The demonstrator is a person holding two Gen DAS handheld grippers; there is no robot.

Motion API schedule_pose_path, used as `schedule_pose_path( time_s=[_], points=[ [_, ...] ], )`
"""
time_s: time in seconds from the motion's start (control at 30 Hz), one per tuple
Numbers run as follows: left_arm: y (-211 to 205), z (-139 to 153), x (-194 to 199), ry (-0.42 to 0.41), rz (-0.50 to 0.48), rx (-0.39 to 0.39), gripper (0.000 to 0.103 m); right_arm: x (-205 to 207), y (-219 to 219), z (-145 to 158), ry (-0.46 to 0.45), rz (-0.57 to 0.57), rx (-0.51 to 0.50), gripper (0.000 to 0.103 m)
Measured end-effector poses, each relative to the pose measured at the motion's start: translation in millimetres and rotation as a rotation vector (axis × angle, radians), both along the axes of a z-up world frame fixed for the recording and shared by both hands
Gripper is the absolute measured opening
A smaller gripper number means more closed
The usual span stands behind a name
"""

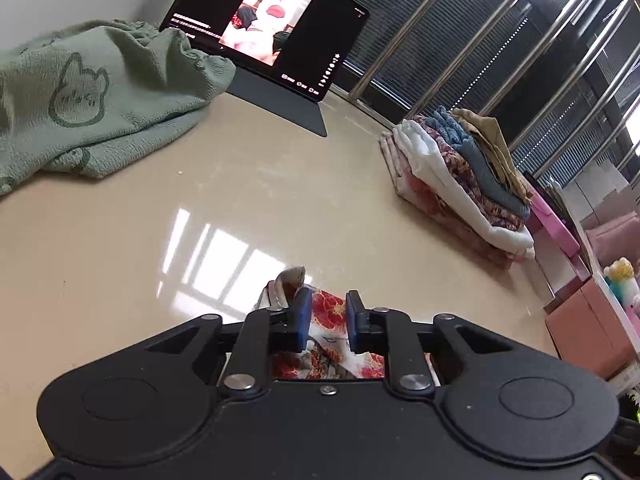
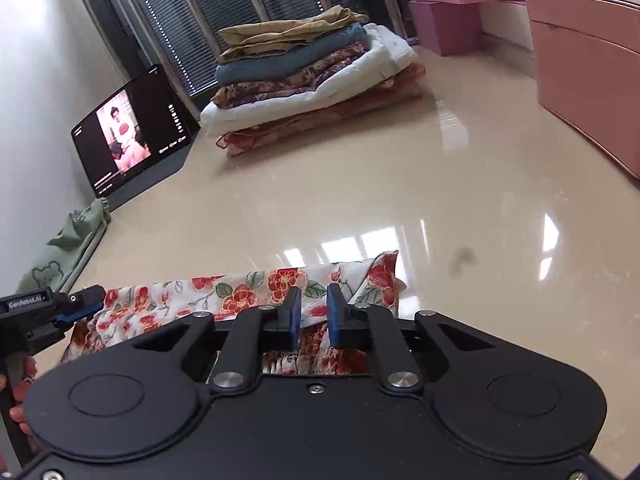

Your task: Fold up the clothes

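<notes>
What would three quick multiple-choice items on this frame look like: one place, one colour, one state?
1. Where is the tablet?
A. propped by the wall, left of the folded stack
B. flat on top of the stack
C. on the pink box

2. What colour is the loose towel?
A. green
B. yellow
C. black

3. How do the right gripper fingers stand?
A. apart, floral garment under them
B. clamped on the towel
C. shut on the tablet

Answers: 1 A, its screen stands upright beside the stack. 2 A, it is pale green with a bear outline. 3 A, a gap shows between the blue pads.
</notes>
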State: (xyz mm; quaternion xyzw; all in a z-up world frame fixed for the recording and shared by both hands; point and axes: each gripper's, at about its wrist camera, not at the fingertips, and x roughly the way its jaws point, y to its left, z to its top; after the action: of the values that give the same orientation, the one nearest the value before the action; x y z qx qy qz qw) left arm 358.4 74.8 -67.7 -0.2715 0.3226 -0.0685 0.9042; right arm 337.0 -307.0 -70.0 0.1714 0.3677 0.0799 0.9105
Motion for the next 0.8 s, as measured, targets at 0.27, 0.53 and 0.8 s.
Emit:
schedule_pose_path(
  time_s=[0.27, 0.53, 0.8],
  points=[
    [9, 51, -56, -0.103, 0.003, 0.143, 0.079, -54, 8, 46, -0.116, 0.124, -0.001, 0.07],
    [-2, 37, -136, -0.141, -0.107, 0.39, 0.103, -127, 41, 40, -0.122, 0.25, -0.298, 0.1],
    [-24, 17, -152, -0.09, -0.177, 0.507, 0.09, -141, 51, 15, -0.04, 0.211, -0.332, 0.101]
  ],
)
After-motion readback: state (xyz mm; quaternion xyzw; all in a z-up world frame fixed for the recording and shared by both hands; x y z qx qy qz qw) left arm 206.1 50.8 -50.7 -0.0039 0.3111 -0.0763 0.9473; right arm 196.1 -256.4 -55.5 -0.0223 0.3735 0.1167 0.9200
